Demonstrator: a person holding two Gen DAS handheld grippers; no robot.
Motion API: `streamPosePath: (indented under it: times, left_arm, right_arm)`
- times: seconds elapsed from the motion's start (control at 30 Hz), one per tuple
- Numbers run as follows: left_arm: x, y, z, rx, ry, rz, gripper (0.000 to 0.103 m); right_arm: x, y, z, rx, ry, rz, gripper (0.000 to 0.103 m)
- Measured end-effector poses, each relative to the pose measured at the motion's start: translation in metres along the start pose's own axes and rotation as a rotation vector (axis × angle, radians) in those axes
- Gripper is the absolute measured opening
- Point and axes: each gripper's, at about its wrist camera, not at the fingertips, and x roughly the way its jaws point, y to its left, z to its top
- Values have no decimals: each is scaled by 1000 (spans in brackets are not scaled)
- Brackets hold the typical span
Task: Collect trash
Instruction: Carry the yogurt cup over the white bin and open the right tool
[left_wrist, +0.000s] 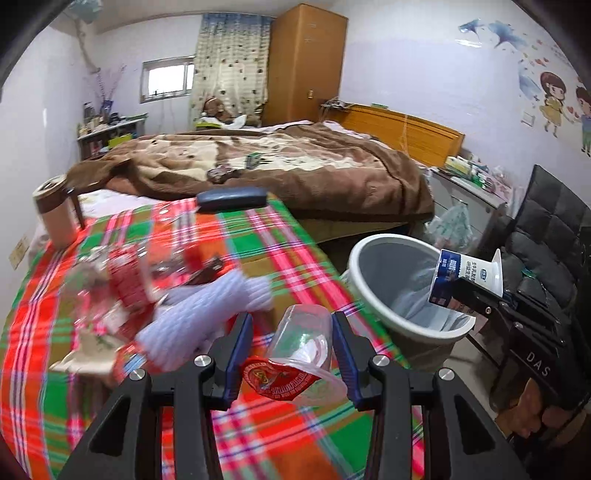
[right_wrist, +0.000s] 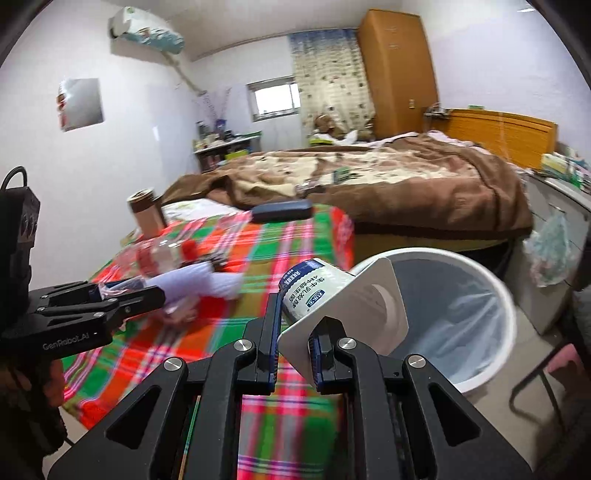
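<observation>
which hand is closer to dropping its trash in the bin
Right. The right gripper holds its yogurt cup at the bin rim; the left gripper, holding a clear cup, is over the table.

A clear plastic jelly cup (left_wrist: 301, 341) with a peeled-back red foil lid was held tipped over the plaid table. A white-and-blue yogurt cup (right_wrist: 325, 295) was gripped sideways by its rim, beside the grey round plastic-lined trash bin (right_wrist: 498, 295).

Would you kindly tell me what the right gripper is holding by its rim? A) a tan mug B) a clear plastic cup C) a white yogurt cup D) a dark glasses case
C: the right gripper has its jaws clamped on the white yogurt cup beside the bin.
</observation>
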Motion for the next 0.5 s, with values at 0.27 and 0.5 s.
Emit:
streamPosePath:
  times: [0.27,0.5]
  left_arm:
    - [39,-41,25,38,26,-77,44]
    - [86,-80,37,77,86,-141,44]
  right_arm:
    - [8,-40,8,36,11,-90,14]
    - [25,-69,3,39,79,-155,14]
